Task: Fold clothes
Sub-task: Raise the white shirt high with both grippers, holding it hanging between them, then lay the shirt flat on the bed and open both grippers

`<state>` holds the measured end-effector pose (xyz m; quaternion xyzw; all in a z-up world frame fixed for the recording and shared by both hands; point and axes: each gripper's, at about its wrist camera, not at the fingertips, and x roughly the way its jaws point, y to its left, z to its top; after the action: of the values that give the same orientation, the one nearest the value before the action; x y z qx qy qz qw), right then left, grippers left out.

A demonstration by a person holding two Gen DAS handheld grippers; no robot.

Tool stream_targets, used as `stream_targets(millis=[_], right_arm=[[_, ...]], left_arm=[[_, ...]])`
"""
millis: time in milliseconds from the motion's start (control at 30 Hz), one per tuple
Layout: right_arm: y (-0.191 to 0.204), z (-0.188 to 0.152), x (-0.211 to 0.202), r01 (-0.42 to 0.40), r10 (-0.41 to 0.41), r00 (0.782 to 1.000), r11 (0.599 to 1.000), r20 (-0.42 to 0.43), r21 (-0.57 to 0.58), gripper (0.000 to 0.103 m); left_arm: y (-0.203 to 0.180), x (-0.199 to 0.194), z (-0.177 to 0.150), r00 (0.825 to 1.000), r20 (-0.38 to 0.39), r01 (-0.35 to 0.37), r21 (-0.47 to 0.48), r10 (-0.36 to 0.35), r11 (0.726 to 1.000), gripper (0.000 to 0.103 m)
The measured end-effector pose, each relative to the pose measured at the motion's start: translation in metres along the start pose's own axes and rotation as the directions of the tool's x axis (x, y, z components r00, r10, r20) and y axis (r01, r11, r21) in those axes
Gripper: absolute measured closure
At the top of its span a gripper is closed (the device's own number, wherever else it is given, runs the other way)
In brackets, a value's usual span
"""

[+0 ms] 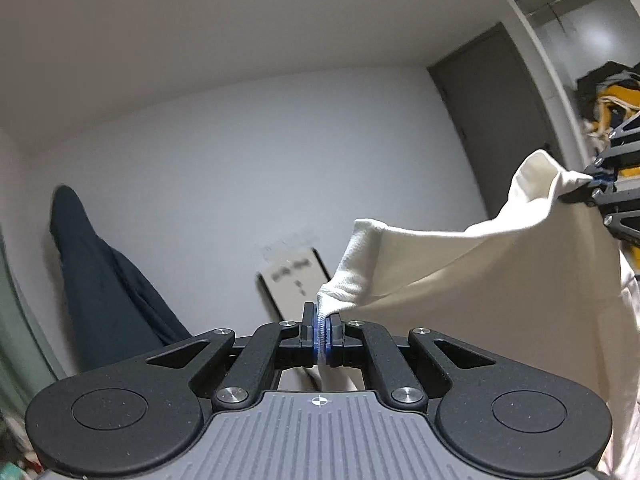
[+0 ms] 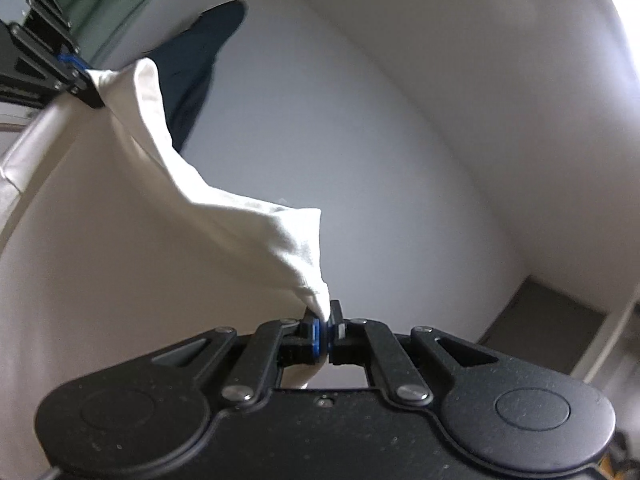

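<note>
Pinching one cream garment (image 1: 480, 280) between them, two tools hold it aloft: the left tool (image 1: 322, 330) pressed on a ribbed edge, the right tool (image 2: 325, 330) on another corner. Behind: one dark cloth (image 1: 108, 280) hanging on a white wall (image 1: 240, 152), one grey door (image 1: 492, 120).

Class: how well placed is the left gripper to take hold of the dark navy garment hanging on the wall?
Probably not yet. The left gripper is shut on the white cotton garment, so its jaws are occupied, and the dark navy garment hangs apart, off to its left.
</note>
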<state>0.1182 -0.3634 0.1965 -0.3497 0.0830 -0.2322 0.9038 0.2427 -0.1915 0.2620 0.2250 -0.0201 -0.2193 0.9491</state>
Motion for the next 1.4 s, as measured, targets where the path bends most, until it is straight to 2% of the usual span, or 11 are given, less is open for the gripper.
stream_targets(millis=[200, 367, 433, 533, 633, 767, 1067, 1167, 1233, 1333, 1400], right_arm=[[-0.013, -0.023, -0.070, 0.007, 0.007, 0.991, 0.994, 0.132, -0.105, 0.099], [0.038, -0.135, -0.154, -0.152, 0.178, 0.977, 0.967, 0.120, -0.204, 0.099], [0.071, -0.190, -0.186, -0.272, 0.294, 0.953, 0.936, 0.071, -0.222, 0.099], [0.138, -0.281, -0.223, -0.492, 0.494, 0.867, 0.827, -0.066, -0.273, 0.099], [0.190, -0.343, -0.241, -0.668, 0.637, 0.744, 0.705, -0.201, -0.239, 0.099], [0.221, -0.376, -0.249, -0.798, 0.751, 0.603, 0.570, -0.270, -0.196, 0.099], [0.225, -0.383, -0.241, -0.958, 0.889, 0.288, 0.270, -0.355, -0.102, 0.099], [0.225, -0.388, -0.230, -0.968, 0.894, 0.239, 0.248, -0.379, -0.027, 0.097], [0.223, -0.392, -0.219, -0.964, 0.899, 0.226, 0.262, -0.376, 0.046, 0.091], [0.211, -0.396, -0.215, -0.952, 0.916, 0.219, 0.277, -0.335, 0.135, 0.053], [0.189, -0.399, -0.208, -0.931, 0.930, 0.235, 0.299, -0.283, 0.209, 0.050]], left_arm=[[-0.014, -0.038, 0.027, 0.989, 0.147, -0.029, 0.151, 0.007, 0.988, 0.100], [-0.077, -0.109, -0.060, 0.985, 0.087, 0.119, 0.281, -0.148, 0.952, 0.100], [-0.107, -0.135, -0.106, 0.975, 0.032, 0.200, 0.292, -0.218, 0.935, 0.100], [-0.153, -0.173, -0.183, 0.945, -0.074, 0.326, 0.297, -0.319, 0.897, 0.100], [-0.205, -0.166, -0.261, 0.865, -0.252, 0.498, 0.339, -0.433, 0.798, 0.100], [-0.256, -0.171, -0.331, 0.727, -0.437, 0.685, 0.411, -0.529, 0.601, 0.100], [-0.270, -0.179, -0.358, 0.474, -0.615, 0.858, 0.484, -0.630, 0.173, 0.100], [-0.271, -0.186, -0.370, 0.430, -0.649, 0.880, 0.455, -0.628, 0.133, 0.100], [-0.266, -0.178, -0.372, 0.429, -0.656, 0.891, 0.421, -0.621, 0.171, 0.100], [-0.255, -0.171, -0.371, 0.420, -0.666, 0.906, 0.350, -0.616, 0.239, 0.100], [-0.250, -0.173, -0.373, 0.415, -0.658, 0.910, 0.317, -0.628, 0.269, 0.100]])
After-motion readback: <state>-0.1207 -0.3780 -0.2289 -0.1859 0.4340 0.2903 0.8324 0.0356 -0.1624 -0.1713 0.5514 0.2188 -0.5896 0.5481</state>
